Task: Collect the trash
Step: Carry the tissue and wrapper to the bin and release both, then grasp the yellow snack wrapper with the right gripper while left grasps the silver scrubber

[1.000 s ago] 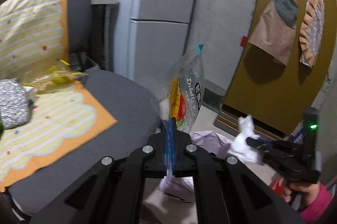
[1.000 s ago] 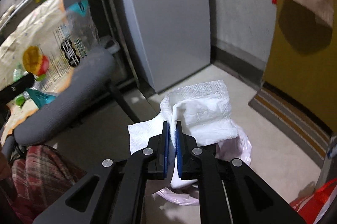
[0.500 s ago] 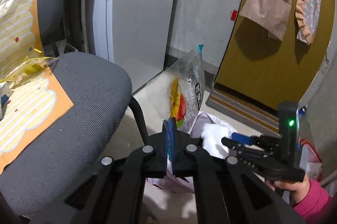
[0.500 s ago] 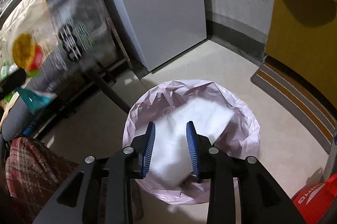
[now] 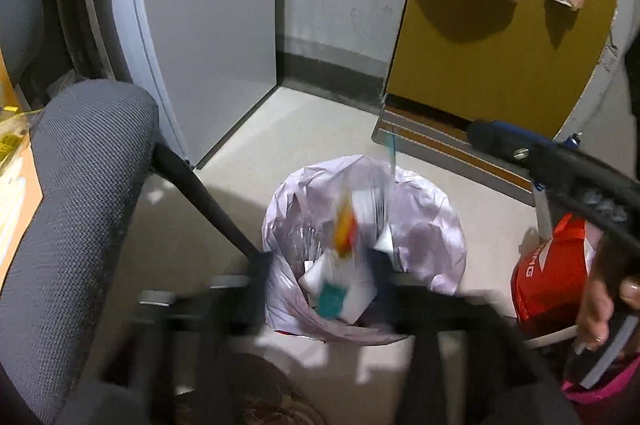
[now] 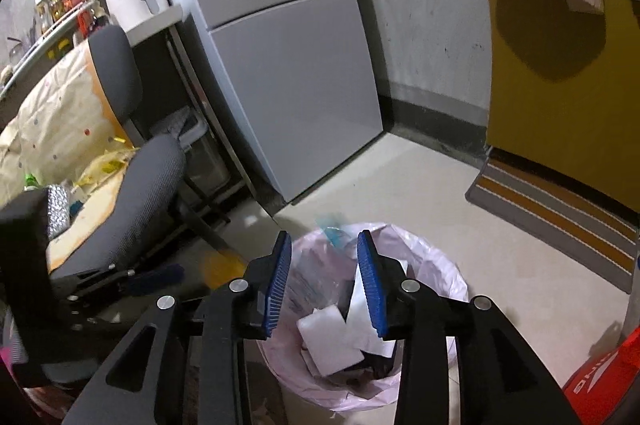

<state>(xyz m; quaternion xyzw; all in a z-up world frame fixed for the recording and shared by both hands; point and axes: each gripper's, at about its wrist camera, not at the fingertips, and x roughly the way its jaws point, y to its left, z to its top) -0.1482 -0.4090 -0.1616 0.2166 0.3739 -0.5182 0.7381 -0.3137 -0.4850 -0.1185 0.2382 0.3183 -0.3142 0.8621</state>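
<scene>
- Grey fridge (image 6: 288, 73) stands behind; your office chair (image 5: 80, 193) sits left of the bin, more wrappers (image 6: 96, 165) lying toward the back edge of its seat.
- Trash bin (image 5: 420, 209), lined in pale pink, stands on the floor just off the chair's front edge, straight below both tools.
- Snack bag (image 5: 348, 225) shows blurred over the bin's mouth, seemingly dropping in; nothing grips it.
- White tissue (image 6: 328, 341) lies inside the bin, near its middle.
- Your left gripper (image 5: 320, 289) is smeared by motion; its jaws have just been opening, bag loose between them.
- Your right gripper (image 6: 324, 281) is spread, jaws just been opening, nothing pinched.
- Step in hand, as I read it: the drop-off. Next calls for swinging back to the chair seat for remaining wrappers.
</scene>
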